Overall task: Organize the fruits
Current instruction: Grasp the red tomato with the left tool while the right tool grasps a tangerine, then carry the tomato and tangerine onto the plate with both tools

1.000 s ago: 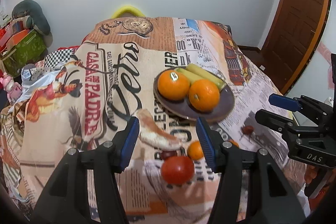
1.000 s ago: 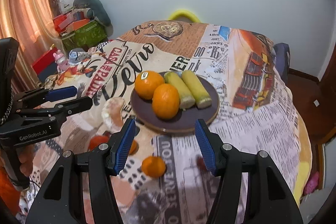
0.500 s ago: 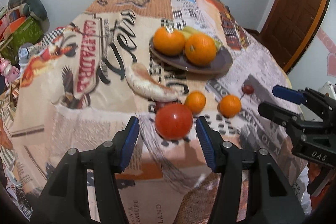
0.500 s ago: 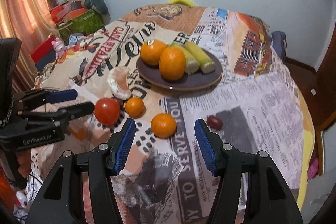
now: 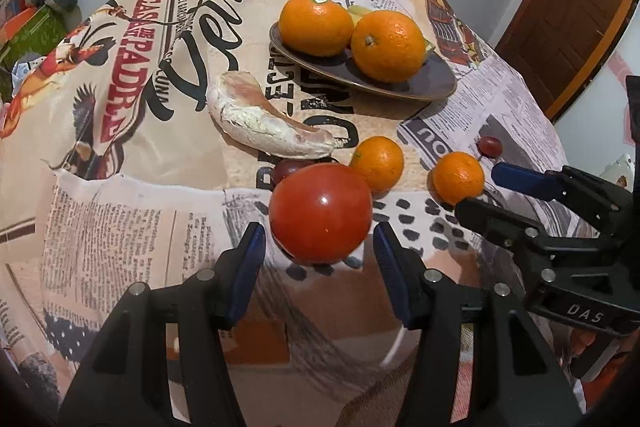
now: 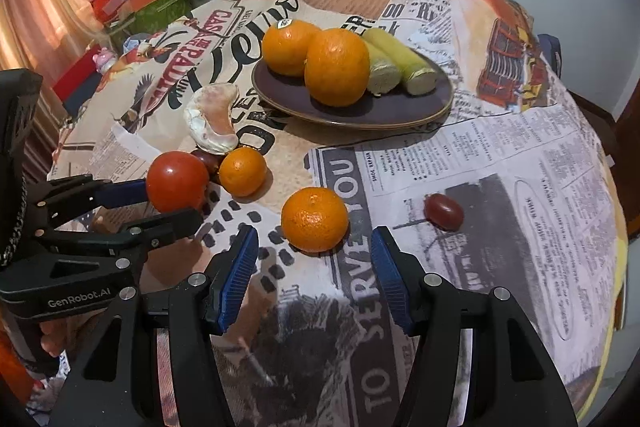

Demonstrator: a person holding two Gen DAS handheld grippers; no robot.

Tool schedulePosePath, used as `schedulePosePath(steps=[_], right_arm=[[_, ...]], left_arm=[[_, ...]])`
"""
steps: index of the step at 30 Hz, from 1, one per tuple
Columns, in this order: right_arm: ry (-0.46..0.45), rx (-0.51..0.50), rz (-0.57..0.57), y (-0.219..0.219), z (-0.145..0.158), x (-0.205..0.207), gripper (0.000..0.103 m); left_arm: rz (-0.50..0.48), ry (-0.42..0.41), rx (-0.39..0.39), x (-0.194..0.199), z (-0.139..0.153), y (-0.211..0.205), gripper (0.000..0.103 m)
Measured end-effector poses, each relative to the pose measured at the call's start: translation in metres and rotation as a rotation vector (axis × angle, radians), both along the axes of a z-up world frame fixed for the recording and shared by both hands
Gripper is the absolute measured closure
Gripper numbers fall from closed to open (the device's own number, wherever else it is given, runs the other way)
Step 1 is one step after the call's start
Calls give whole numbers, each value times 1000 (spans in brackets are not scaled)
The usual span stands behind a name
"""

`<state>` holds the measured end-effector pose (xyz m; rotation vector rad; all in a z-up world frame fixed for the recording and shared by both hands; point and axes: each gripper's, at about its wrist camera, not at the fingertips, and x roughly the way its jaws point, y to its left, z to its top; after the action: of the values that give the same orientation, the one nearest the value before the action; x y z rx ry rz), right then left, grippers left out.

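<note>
A red tomato lies on the printed tablecloth, its near half between the blue pads of my left gripper. The jaws stand open with a gap on each side. From the right wrist view the left gripper brackets the tomato. My right gripper is open, just short of a small orange. Another small orange sits beside the tomato. A dark plate holds two large oranges and two yellow-green pieces.
A peeled citrus segment lies left of the plate. One red grape rests to the right of the small orange, another behind the tomato. The cloth drops off at the near table edge. Boxes and clutter stand at the far left.
Both grippers have sunk toward the table and tilted down. The tomato now sits between the left fingers and the small orange lies close before the right ones. Jaw widths are unchanged.
</note>
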<state>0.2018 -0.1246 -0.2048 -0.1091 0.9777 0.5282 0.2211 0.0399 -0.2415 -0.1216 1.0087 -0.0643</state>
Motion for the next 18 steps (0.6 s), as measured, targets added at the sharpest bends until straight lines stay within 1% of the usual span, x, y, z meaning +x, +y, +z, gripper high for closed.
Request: schedulePosePath(steps=[2,3,5,6,7,9,13,18], right_arm=[[-2,3,-4,0,-3,1,49],[-2,2,-3,1,-4,1,55],[10,7,7,2,-6,3,61],[17,11,14,3,-7,3,63],[16,5,16,4,-8,3,64],[6,-5,15,5,-7,3,69],[20,20,20,1,-6,4,70],[5,24,23,1,1,-1,70]], left_arm=[[1,-9,3,1,-1,0,47],[1,-12,2,1,-1,1,48],[0,-17,-4,1,-1,1,51],[-4,-20,-10,0,0,1,54],[-3,-21,-9,1,0,0,54],[0,-26,-4,0,1,0,55],[-1,-30,-2,-1,2,-1,56],[-2,-49,-3,-6,13,-1,56]])
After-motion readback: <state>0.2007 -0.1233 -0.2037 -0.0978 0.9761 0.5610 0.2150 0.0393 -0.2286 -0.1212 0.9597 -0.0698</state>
